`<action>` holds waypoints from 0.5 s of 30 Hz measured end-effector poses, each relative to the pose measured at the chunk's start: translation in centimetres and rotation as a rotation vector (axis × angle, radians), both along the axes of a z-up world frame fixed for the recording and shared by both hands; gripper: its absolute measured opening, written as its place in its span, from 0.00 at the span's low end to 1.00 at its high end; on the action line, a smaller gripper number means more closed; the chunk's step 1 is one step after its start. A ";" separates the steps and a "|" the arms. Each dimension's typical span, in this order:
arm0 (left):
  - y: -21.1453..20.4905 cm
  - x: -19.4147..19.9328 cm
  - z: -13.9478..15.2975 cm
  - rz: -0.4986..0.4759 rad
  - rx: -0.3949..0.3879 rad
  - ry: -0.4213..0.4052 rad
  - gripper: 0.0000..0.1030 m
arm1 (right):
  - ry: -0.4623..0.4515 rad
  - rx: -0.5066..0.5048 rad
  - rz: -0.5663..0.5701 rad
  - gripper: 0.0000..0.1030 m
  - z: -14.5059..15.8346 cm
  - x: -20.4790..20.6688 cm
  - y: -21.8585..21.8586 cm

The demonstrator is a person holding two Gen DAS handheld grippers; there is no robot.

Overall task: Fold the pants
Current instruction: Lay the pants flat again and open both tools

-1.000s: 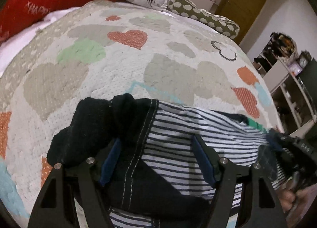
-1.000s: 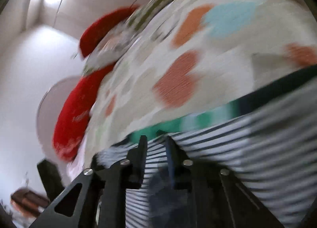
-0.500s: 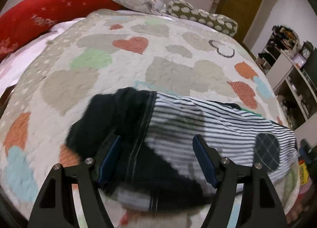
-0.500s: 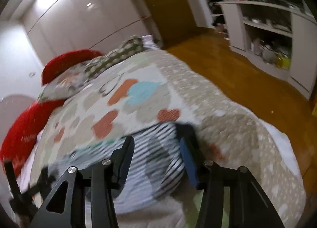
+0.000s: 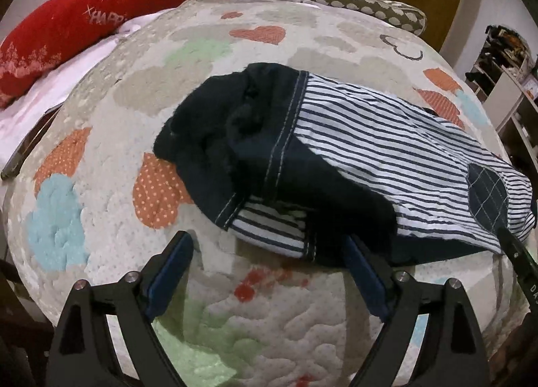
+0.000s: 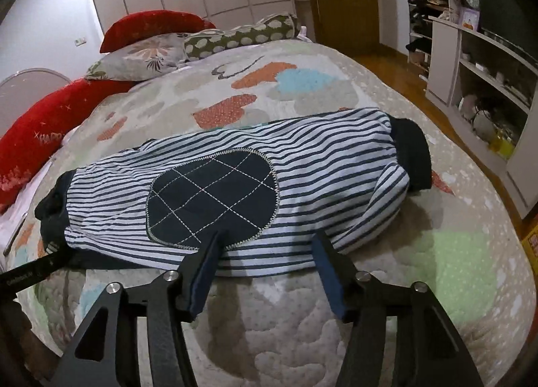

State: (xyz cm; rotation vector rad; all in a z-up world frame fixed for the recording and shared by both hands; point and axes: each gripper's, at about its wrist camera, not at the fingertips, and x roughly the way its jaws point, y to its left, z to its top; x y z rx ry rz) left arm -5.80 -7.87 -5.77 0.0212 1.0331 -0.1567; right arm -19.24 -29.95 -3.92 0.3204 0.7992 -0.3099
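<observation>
The striped navy-and-white pants (image 5: 370,138) lie folded lengthwise on the heart-patterned quilt (image 5: 215,319), dark waistband end to the left. In the right wrist view the pants (image 6: 319,165) show a quilted navy oval patch (image 6: 212,199) and a dark cuff (image 6: 413,155). My left gripper (image 5: 269,252) hovers just short of the near edge, jaws opening, nothing pressed between them. My right gripper (image 6: 267,249) has its jaws opening too. The pants' near edge reaches in between its tips without being pinched.
Red pillows (image 6: 47,138), a floral pillow (image 6: 141,57) and a spotted bolster (image 6: 242,34) line the head of the bed. White open shelves (image 6: 484,84) and wooden floor (image 6: 396,68) lie to the right. A dark flat object (image 5: 20,155) sits at the quilt's left edge.
Both grippers have let go of the pants and drawn back toward the bed's near edge. The right gripper went from shut to open and rolled upright. The pants now rest on the quilt.
</observation>
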 end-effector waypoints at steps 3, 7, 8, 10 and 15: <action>0.2 -0.2 -0.4 0.014 -0.009 -0.006 0.93 | -0.012 0.021 0.006 0.70 -0.3 -0.1 -0.1; 1.2 -1.2 1.9 0.013 -0.120 -0.025 0.88 | -0.002 -0.009 0.039 0.79 -0.4 0.0 0.7; 1.3 -1.7 3.1 0.003 -0.147 -0.066 0.88 | 0.019 -0.020 0.055 0.73 0.5 -0.1 0.9; 0.6 -2.3 5.0 -0.036 -0.142 -0.150 0.88 | -0.061 -0.018 0.076 0.67 2.9 -0.9 0.8; -4.0 -0.9 5.8 -0.194 -0.126 -0.229 0.88 | -0.143 -0.006 0.278 0.67 8.3 3.3 0.1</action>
